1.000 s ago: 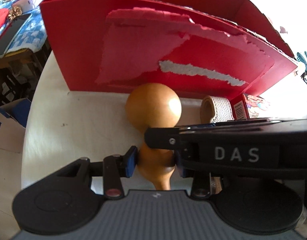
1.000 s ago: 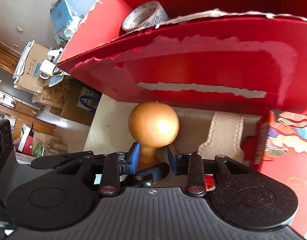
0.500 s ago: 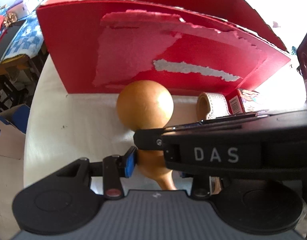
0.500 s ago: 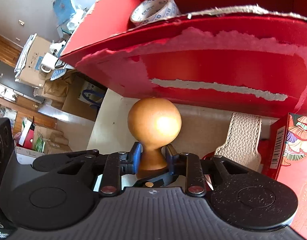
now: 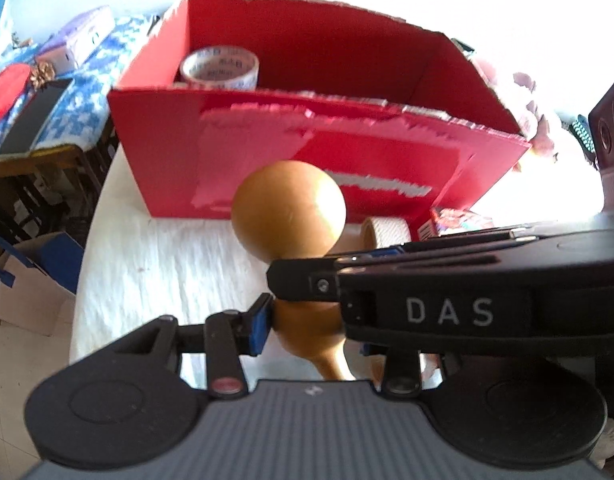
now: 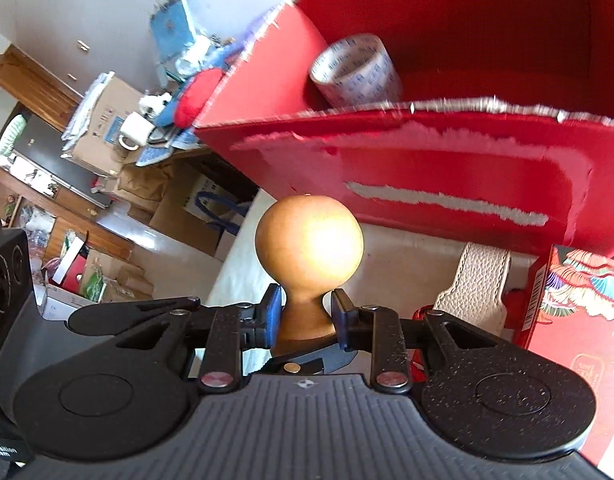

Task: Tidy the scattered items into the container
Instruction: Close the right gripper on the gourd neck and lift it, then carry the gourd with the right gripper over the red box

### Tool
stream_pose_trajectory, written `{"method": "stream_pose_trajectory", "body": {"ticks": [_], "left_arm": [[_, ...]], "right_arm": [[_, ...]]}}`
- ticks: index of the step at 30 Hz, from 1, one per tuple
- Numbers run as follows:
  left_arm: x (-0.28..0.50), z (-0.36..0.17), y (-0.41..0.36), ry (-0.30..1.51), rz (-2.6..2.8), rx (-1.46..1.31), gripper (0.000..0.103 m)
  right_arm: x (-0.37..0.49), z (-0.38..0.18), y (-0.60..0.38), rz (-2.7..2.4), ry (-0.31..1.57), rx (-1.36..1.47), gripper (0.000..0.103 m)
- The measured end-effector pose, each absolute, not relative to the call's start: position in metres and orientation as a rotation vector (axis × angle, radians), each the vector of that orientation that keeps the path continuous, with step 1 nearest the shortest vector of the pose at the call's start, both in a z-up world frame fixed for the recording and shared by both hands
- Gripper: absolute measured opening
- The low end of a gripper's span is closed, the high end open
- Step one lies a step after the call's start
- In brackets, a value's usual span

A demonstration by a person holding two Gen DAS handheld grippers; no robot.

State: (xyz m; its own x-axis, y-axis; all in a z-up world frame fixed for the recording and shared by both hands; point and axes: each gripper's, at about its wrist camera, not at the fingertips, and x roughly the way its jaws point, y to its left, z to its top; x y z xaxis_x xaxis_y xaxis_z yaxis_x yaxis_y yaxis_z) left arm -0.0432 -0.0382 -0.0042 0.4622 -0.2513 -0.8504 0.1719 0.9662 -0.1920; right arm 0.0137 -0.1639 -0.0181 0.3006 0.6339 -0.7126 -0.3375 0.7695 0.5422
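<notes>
Gourd: tan, glossy, bottle-shaped gourd [image 5: 288, 208], round bulb pointing far, lifted off the white tabletop [image 5: 155, 264], near side of the box.
Left gripper [image 5: 307, 330]: pinching the lower bulb of the gourd; right pad hidden behind the other tool.
Right gripper [image 6: 305, 316]: blue pads pressed on the gourd's narrow waist.
Box: open red cardboard box [image 5: 347, 152] with torn rim, far of the gourd.
Inside box: printed clear tape roll [image 5: 220, 67], far left corner.
On table, right: beige leather strap [image 6: 477, 280]; red patterned carton [image 6: 579, 320].
</notes>
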Motion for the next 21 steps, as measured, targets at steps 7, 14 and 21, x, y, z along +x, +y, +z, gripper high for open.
{"method": "stream_pose_trajectory", "body": {"ticks": [7,14,21], "left_arm": [[-0.042,0.020,-0.047,1.016,-0.245,-0.057,0.039],[-0.030,0.068,-0.064,0.931,-0.254,0.015,0.039],[0.007,0.100,-0.084,0.868,-0.270,0.101,0.039]], "right_arm": [[0.010,0.003,-0.166,0.687,1.015,0.312,0.030],[0.019,0.036,-0.183,0.700,0.922,0.364,0.030],[0.052,0.062,-0.204,0.690,0.859,0.432,0.030]]}}
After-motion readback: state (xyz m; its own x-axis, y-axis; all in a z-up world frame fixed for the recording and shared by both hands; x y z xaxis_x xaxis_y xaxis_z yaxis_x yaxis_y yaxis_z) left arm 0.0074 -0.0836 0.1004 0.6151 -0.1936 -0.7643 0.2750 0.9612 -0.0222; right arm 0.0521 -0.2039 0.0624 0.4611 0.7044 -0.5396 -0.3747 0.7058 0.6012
